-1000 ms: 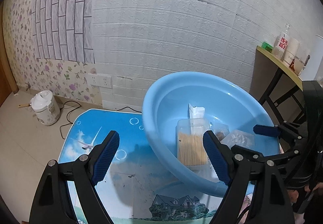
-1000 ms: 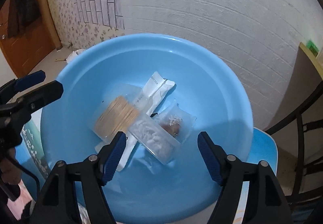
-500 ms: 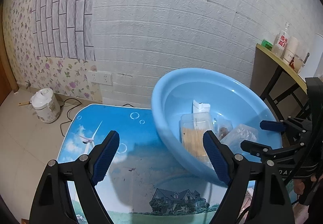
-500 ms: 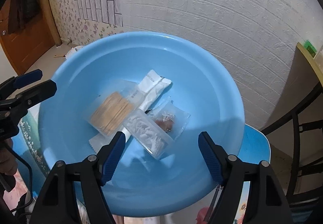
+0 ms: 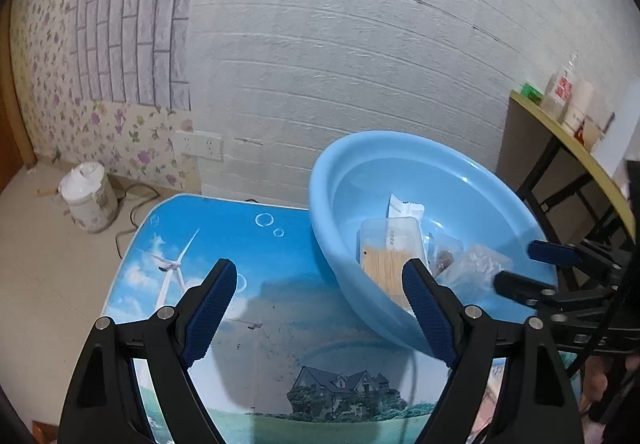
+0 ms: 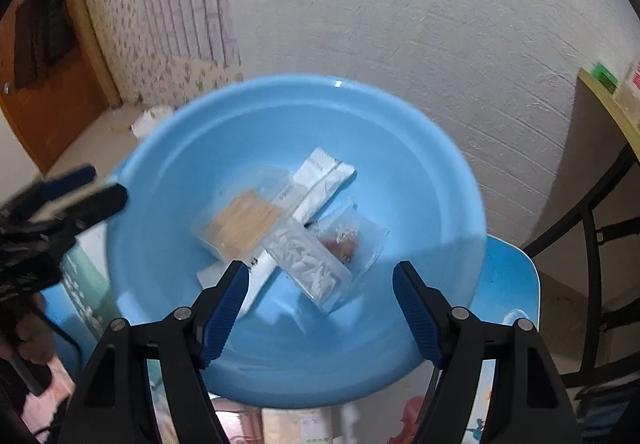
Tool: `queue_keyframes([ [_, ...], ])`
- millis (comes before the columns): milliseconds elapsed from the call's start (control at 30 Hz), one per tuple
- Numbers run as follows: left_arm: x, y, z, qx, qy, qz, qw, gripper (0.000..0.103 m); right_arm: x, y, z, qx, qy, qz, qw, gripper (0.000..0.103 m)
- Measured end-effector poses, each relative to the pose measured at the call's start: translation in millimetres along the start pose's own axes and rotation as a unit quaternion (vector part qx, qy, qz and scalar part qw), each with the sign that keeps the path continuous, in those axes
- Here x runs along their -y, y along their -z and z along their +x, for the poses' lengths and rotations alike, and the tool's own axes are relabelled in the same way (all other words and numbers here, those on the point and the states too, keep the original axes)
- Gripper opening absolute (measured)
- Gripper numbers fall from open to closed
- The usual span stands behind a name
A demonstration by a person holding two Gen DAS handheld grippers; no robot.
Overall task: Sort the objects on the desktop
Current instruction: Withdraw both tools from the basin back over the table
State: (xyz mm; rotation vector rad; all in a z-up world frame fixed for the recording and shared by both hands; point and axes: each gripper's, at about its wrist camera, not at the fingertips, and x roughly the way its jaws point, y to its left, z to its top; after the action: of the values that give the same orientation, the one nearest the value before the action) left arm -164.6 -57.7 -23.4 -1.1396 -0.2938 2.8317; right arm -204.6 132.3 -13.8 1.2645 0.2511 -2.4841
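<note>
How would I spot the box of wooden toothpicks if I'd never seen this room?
Find the big light-blue basin on the picture-printed table. A small pile of packets lies in its bottom; the toothpick box is the clear one at the pile's left end. It alone is packed with tan sticks, while the clear box beside it holds white pieces.

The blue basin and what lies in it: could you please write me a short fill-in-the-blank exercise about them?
1. The packets and boxes all lie inside the round ____ basin.
2. The clear box of toothpicks lies partly on top of a long ____ sachet.
3. The right gripper hangs above the basin with its jaws ____.
4. The basin stands on a table top printed with a house and a wind ____.

Missing words: blue; white; open; turbine
</note>
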Motion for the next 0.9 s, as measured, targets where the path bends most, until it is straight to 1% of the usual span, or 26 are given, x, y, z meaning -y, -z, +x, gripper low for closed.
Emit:
queue_keyframes([
  [100, -2, -1, -7, 0.005, 0.011, -0.019, 0.9997, 0.084, 6, 0, -24, 0.034, -0.014, 0.026, 0.999, 0.076],
  [167, 0, 0, -17, 0.014, 0.018, -0.018, 0.9996, 0.084, 9, 2, -41, 0.054, -0.019, 0.046, 0.997, 0.076],
  [200, 1, 2, -21, 0.017, 0.018, -0.016, 0.9996, 0.088, 11, 5, -50, 0.063, -0.024, 0.056, 0.996, 0.076],
  [233, 2, 4, -27, 0.02, 0.017, -0.015, 0.9996, 0.096, 12, 8, -55, 0.068, -0.026, 0.061, 0.995, 0.076],
  [267, 4, 6, -31, 0.024, 0.016, -0.013, 0.9995, 0.098, 12, 11, -61, 0.073, -0.026, 0.065, 0.995, 0.076],
  [333, 8, 13, -43, 0.034, 0.016, -0.006, 0.9993, 0.098, 11, 17, -72, 0.086, -0.015, 0.064, 0.994, 0.076],
  [433, 16, 23, -57, 0.035, 0.018, 0.006, 0.9992, 0.1, 6, 30, -88, 0.113, 0.021, 0.049, 0.992, 0.076],
  [467, 18, 26, -61, 0.034, 0.02, 0.008, 0.9992, 0.101, 5, 36, -93, 0.118, 0.023, 0.047, 0.992, 0.076],
  [600, 21, 38, -77, 0.031, 0.024, 0.006, 0.9992, 0.101, 5, 61, -112, 0.132, 0.014, 0.059, 0.989, 0.076],
  [700, 23, 46, -89, 0.029, 0.029, 0.0, 0.9992, 0.101, 10, 81, -130, 0.153, 0.011, 0.081, 0.985, 0.076],
  [900, 28, 51, -117, 0.047, 0.029, 0.002, 0.9985, 0.102, 18, 106, -166, 0.182, 0.0, 0.109, 0.977, 0.076],
])
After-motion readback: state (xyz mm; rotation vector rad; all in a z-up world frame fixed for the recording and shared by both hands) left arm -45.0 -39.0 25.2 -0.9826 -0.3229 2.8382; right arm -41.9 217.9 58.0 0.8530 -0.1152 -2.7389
